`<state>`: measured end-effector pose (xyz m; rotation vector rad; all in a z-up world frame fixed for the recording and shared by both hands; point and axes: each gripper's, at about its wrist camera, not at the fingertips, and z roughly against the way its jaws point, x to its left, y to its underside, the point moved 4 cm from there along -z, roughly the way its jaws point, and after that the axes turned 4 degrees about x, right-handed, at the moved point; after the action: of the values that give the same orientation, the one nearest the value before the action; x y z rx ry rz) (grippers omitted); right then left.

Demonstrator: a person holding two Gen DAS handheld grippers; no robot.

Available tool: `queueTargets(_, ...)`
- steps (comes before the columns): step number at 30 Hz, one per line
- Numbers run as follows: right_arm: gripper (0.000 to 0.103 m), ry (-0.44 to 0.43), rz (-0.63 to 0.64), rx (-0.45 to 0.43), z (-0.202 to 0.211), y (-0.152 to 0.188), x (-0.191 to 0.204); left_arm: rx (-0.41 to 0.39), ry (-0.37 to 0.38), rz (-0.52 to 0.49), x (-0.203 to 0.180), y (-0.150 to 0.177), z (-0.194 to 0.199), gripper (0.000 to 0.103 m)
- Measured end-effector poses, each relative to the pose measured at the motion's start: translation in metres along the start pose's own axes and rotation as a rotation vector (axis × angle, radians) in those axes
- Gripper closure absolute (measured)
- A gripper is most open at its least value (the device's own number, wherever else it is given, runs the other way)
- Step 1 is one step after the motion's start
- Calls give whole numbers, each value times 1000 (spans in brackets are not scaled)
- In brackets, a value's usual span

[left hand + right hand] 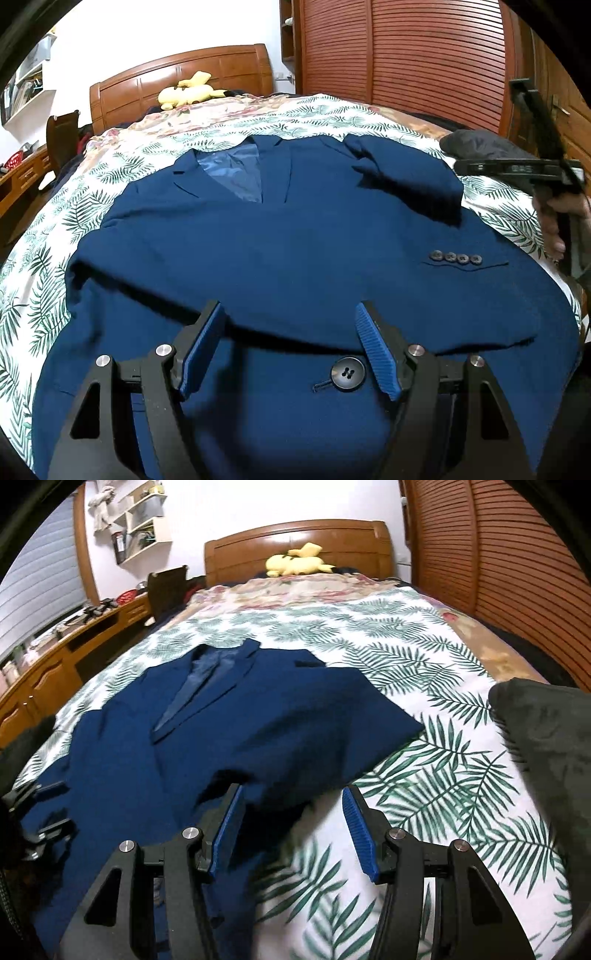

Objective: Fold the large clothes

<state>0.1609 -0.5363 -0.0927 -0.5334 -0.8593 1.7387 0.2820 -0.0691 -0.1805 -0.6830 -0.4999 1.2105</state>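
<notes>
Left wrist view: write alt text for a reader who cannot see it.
A navy blazer lies face up on a leaf-print bedspread, one sleeve folded across its chest. The open left hand-held gripper hovers above its front button; the right hand-held gripper shows at the right edge.

Both wrist views look down close over the shared blue jacket [295,240]

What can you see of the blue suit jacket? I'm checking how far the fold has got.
The blue suit jacket is navy, of a matte woven cloth with a shinier, lighter blue lining showing at the open neck between the lapels. It lies front up and flat on the palm-leaf bedspread, collar toward the headboard. One sleeve is folded across the chest, its cuff bearing four small buttons. A large dark button sits near the hem. No pad presses on it.
</notes>
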Motion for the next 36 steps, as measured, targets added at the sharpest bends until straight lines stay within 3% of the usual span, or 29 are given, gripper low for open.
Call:
queueTargets(10,47,84,-105,38,-46,-26,-17,-17,-5,-2,-1,0,3,29)
queueTargets(18,49,72,-206,119,-88,-29,-32,-64,-12,13,3,0,14,29)
queueTargets(20,72,60,-218,118,-88,-30,-34,-80,-14,16,4,-1,17,29)
queueTargets(21,88,52,-214,123,-89,-30,-32,-88,-16,17,4,-1,19,29)
queueTargets(22,98,43,-204,128,-90,-29,-29,-95,-17,18,5,-1,20,29)
queueTargets(23,99,35,-193,128,-90,-29,-27,-102,-17,18,5,-1,22,29)
queueTargets(27,101,13,-139,62,-77,-35,-17,-114,-22,16,6,-2,25,29)
queueTargets(36,102,-86,-50,-152,3,-41,35,-116,-25,16,9,-3,25,29)
